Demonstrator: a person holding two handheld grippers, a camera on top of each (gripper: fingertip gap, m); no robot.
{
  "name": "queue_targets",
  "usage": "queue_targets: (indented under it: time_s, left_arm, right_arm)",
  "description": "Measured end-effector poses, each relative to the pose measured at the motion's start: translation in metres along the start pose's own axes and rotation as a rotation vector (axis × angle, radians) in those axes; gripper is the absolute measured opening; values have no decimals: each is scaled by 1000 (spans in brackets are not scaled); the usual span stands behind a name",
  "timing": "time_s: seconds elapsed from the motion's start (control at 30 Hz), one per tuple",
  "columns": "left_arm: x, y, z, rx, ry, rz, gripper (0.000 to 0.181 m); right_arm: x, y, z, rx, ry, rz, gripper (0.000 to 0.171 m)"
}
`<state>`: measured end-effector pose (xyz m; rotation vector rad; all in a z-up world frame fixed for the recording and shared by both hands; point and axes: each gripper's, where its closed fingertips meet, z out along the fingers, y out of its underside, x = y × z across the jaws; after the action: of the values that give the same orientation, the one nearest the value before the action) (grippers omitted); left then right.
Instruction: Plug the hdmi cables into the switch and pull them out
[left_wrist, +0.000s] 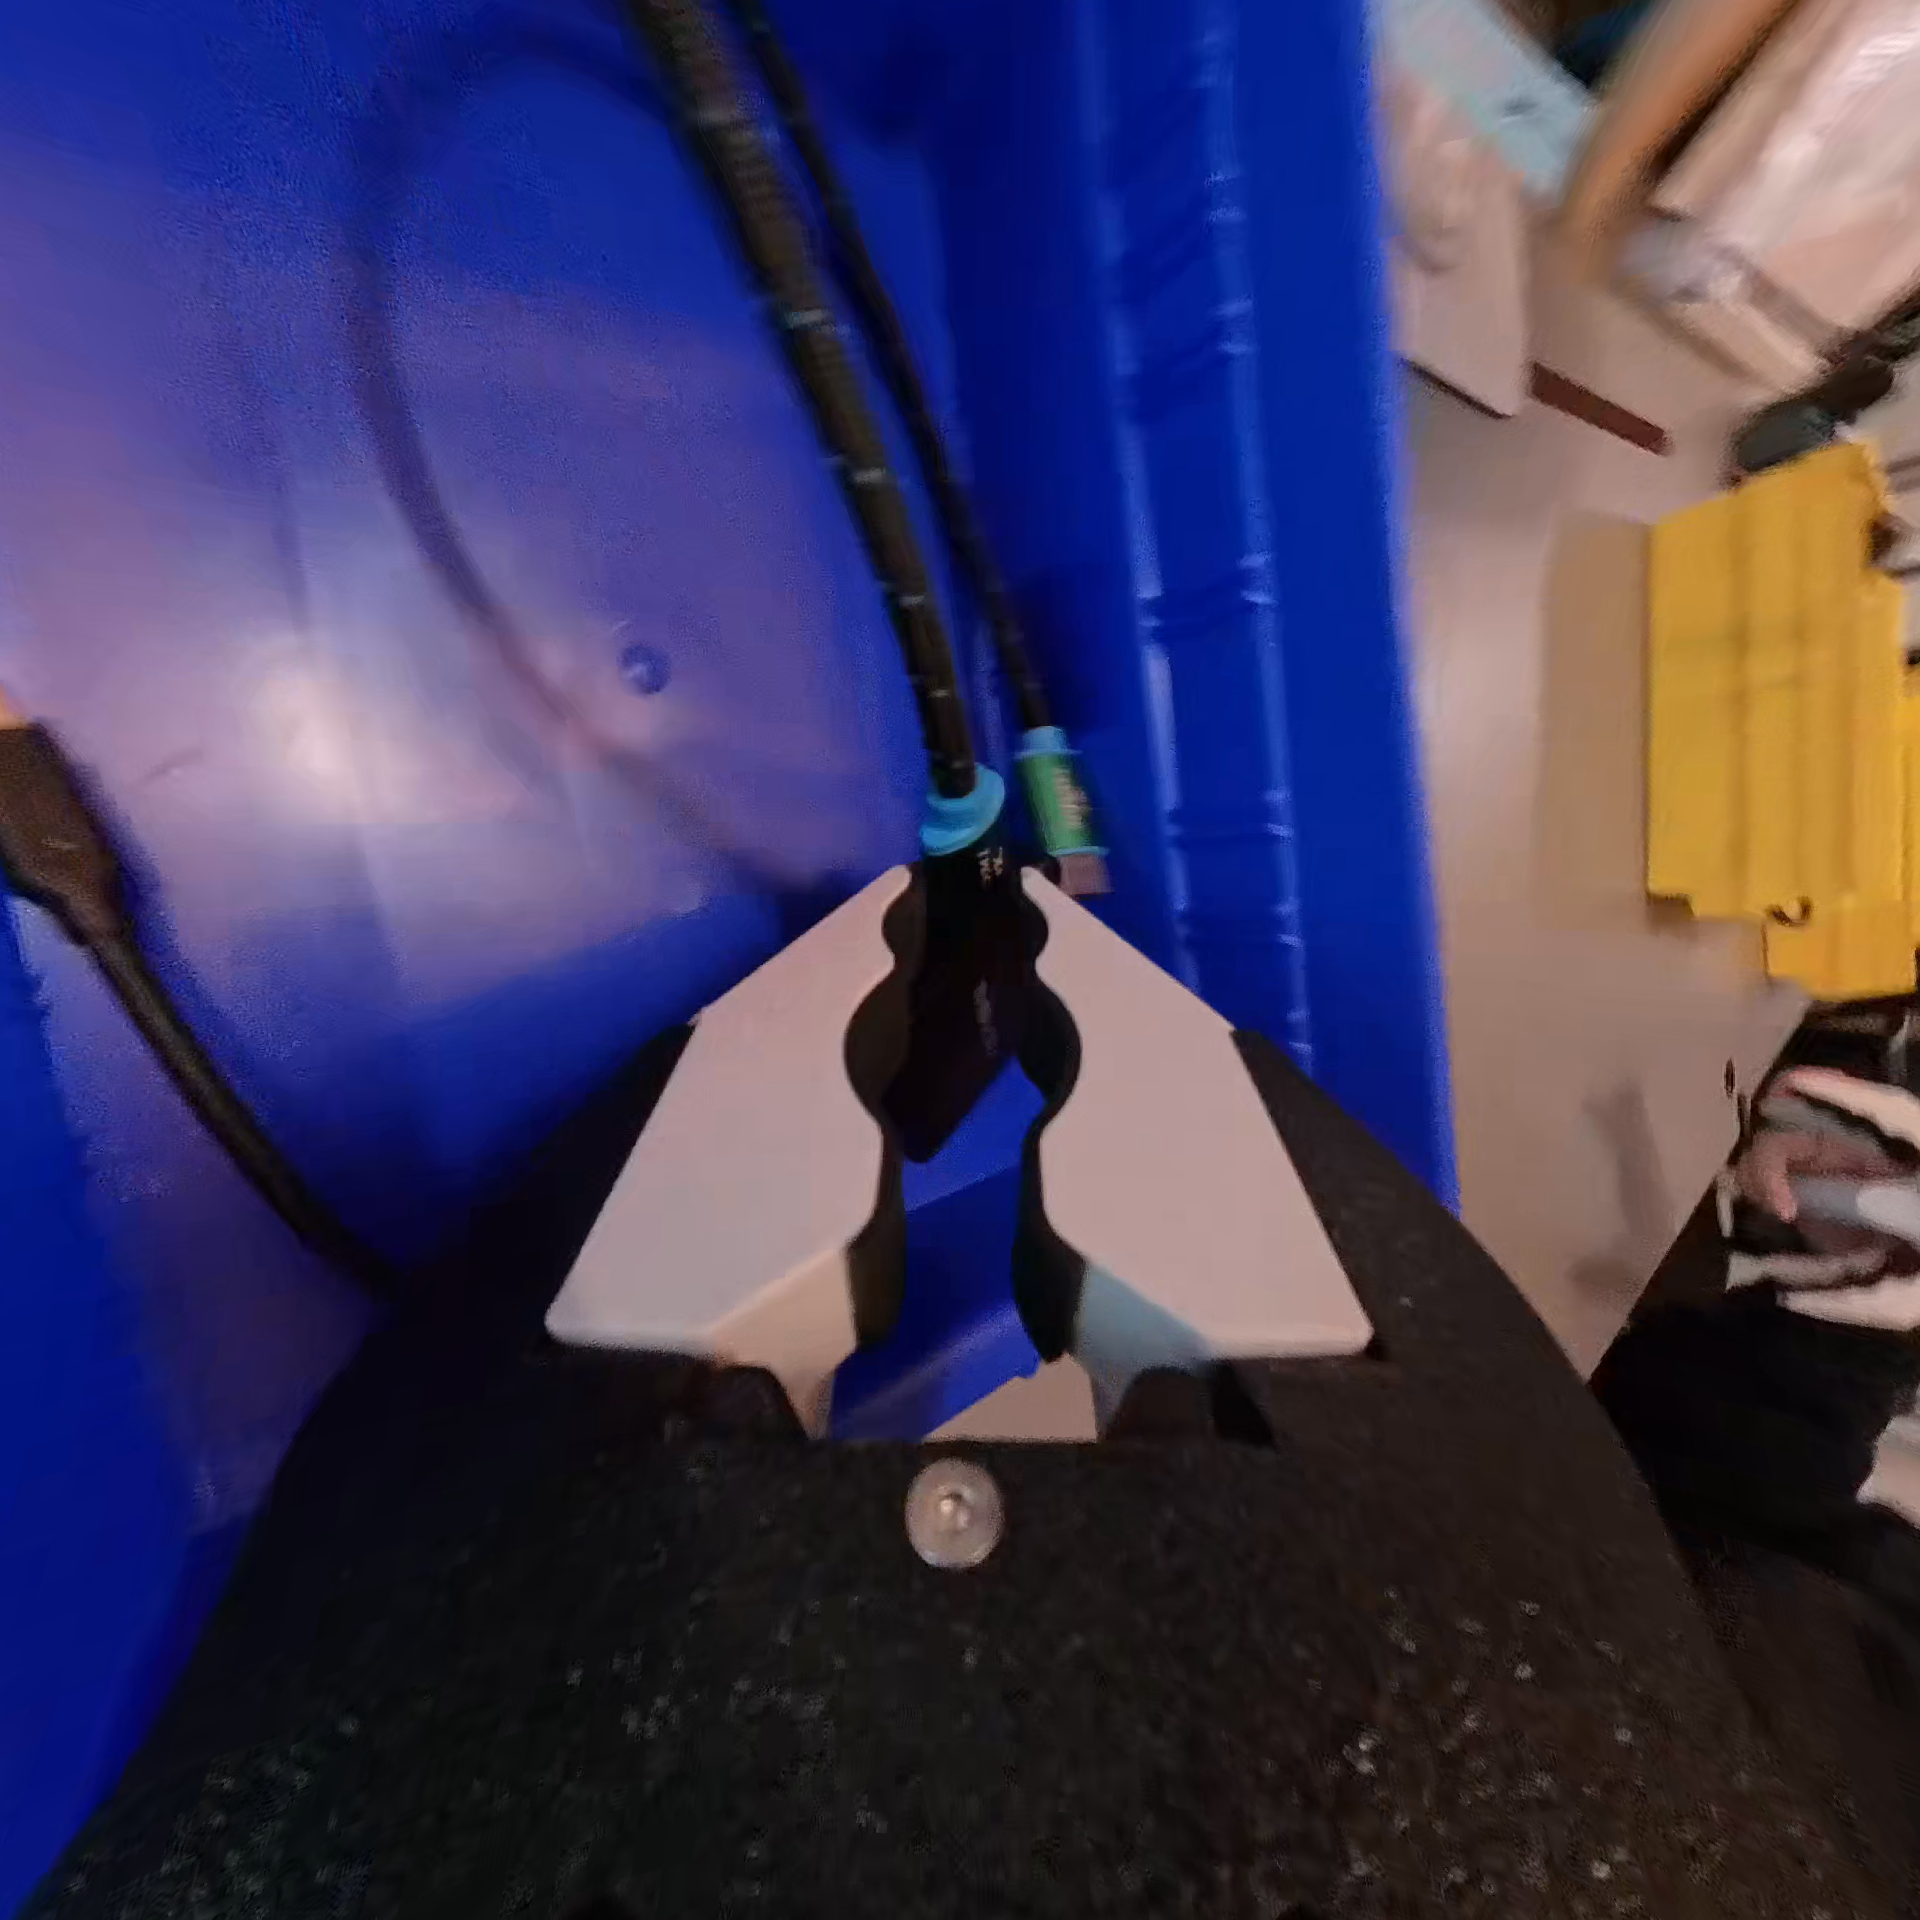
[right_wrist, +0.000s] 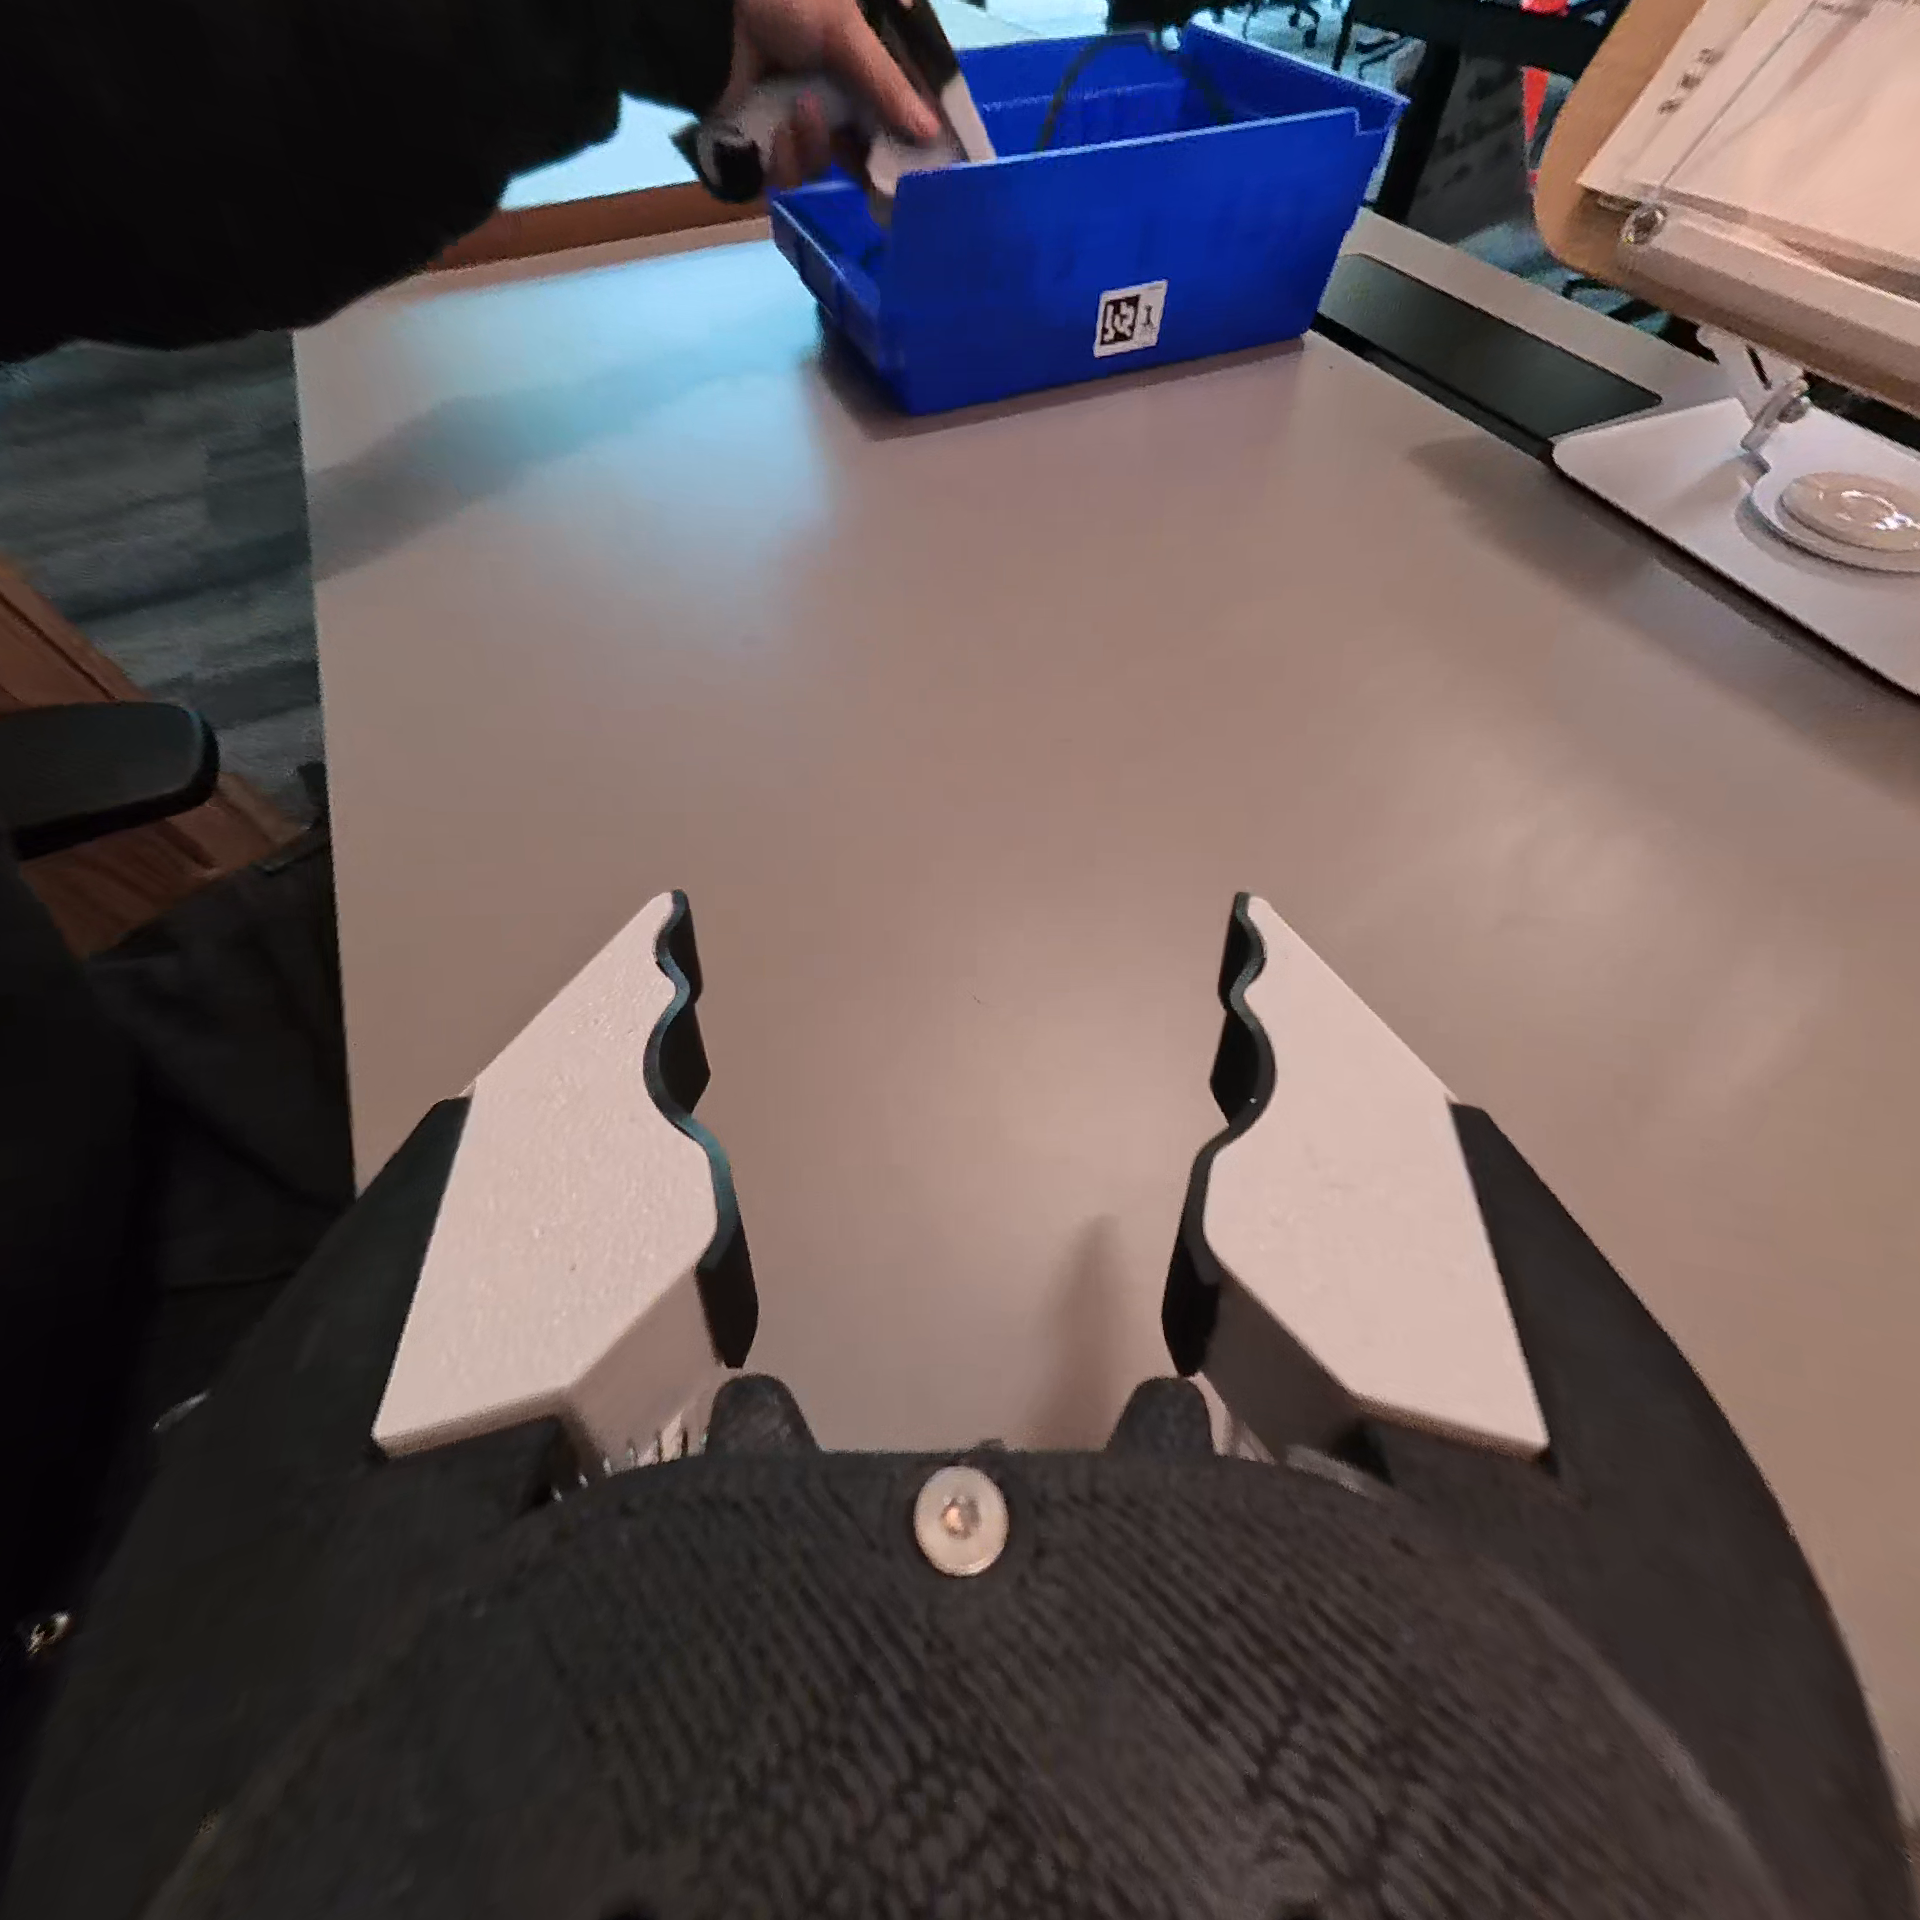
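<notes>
Inside the blue bin (left_wrist: 436, 540), our left claw (left_wrist: 961, 904) is clamped on the black plug (left_wrist: 961, 997) of a braided HDMI cable (left_wrist: 821, 353), its white fingers (left_wrist: 774, 1122) drawn close around the plug's body. A light-blue collar (left_wrist: 961, 816) rings the cable just above the grip, and the cord rises from there along the bin's inner wall. Just beside that plug hangs a second cable end with a green metal shell (left_wrist: 1058, 805) and its bare connector tip, apart from the claw's fingers. A third dark cable (left_wrist: 135, 997) curves across the bin's floor at the left edge of the left wrist view. Outside the bin wall we see a yellow folded sheet (left_wrist: 1766, 707) on the counter.

From the right wrist view, the bin (right_wrist: 1101, 239) stands at the far end of the grey counter (right_wrist: 935, 644), a small black-and-white square sticker (right_wrist: 1129, 318) on its near wall. A hand (right_wrist: 821, 73) in a dark sleeve holds the left claw dipped into the bin's left side. Our right claw (right_wrist: 961, 914) hovers well short of the bin with its fingers spread wide and nothing between them. To the bin's right sits a white stand (right_wrist: 1766, 520) under a stack of papers. We cannot make out the switch in either view
</notes>
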<state>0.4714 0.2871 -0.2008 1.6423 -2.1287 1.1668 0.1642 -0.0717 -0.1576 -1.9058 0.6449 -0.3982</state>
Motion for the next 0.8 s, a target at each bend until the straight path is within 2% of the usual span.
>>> queue_targets:
  time_s: [0.1,0.23,0.33,0.43,0.53,0.63,0.73,0.8]
  left_arm:
    - [27,-3,-18,2,2,200,10]
    - [85,-22,-59,96,-8,415,8]
    - [140,-34,-96,204,-51,594,8]
    - [207,-30,-126,317,-31,763,8]
    - [273,-3,-132,362,57,886,8]
    - [332,39,-117,362,201,956,8]
    - [374,81,-95,348,349,968,9]
    - [391,103,-80,335,429,949,9]
  right_arm:
    - [-1,3,0,-18,8,-25,100]
    - [1,-4,0,5,30,-30,99]
    - [-2,-23,-1,75,42,-5,96]
    - [-11,-46,0,170,26,13,92]
    - [-25,-87,6,310,-29,36,96]
    - [-36,-141,18,469,-111,109,90]
    - [-58,-167,35,479,-241,116,79]
    - [-61,-168,48,461,-241,122,87]
